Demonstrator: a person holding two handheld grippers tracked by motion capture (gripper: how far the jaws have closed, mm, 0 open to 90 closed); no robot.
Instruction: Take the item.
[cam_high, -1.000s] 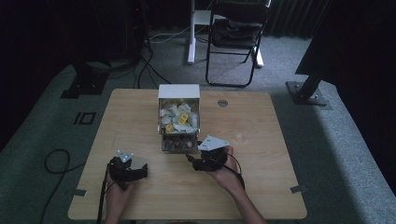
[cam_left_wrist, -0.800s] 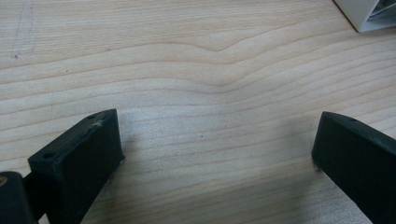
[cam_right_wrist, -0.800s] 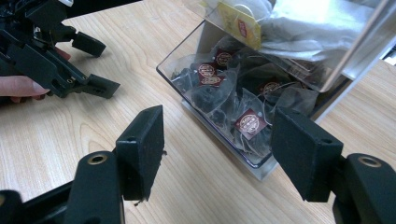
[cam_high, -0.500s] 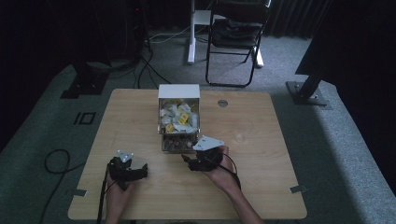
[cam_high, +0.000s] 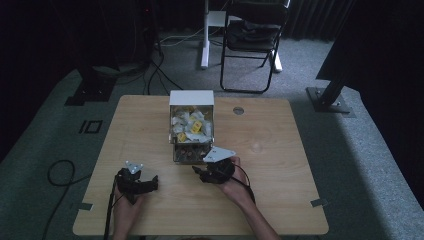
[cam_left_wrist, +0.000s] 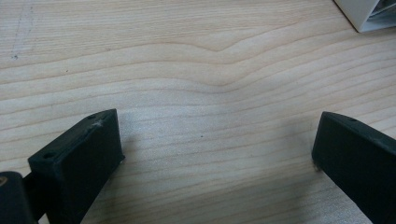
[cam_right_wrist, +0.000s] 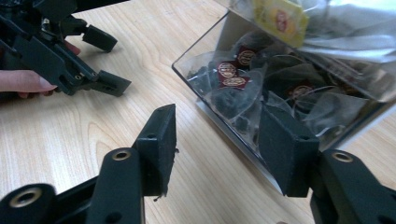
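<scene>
Table: your work surface is pale wood (cam_high: 280, 170) with long wavy grain, a flat rectangle with rounded corners; one small round grey disc (cam_high: 238, 110) is set into it on the far side.
Box: one tea-bag box (cam_high: 192, 127) stands at the middle of the table, just beyond your right gripper. Its far part is white and opaque, its near compartment is clear hard plastic with square corners.
Near compartment: in the right gripper view the clear wall (cam_right_wrist: 243, 116) holds dark tea bags (cam_right_wrist: 233, 77) in thin see-through sachets with small dark red round-marked labels; at least four labels show, the rest overlap too much to count.
Upper compartment: crinkly pale sachets, with two yellow-tagged ones (cam_high: 189, 131) that you can pick out from above; one yellow tag (cam_right_wrist: 280, 16) sits at the top of the right gripper view.
Right gripper: your right gripper (cam_high: 206, 175) lies low on the table, its two blocky matte black jaws roughly half apart and just lately closing; the near corner of the clear compartment is between them, and nothing is gripped.
Left gripper: your left gripper (cam_high: 142, 184) rests well left of the box, its two jaws spread wide over bare wood, holding nothing.
Hands: two, one behind each gripper.
</scene>
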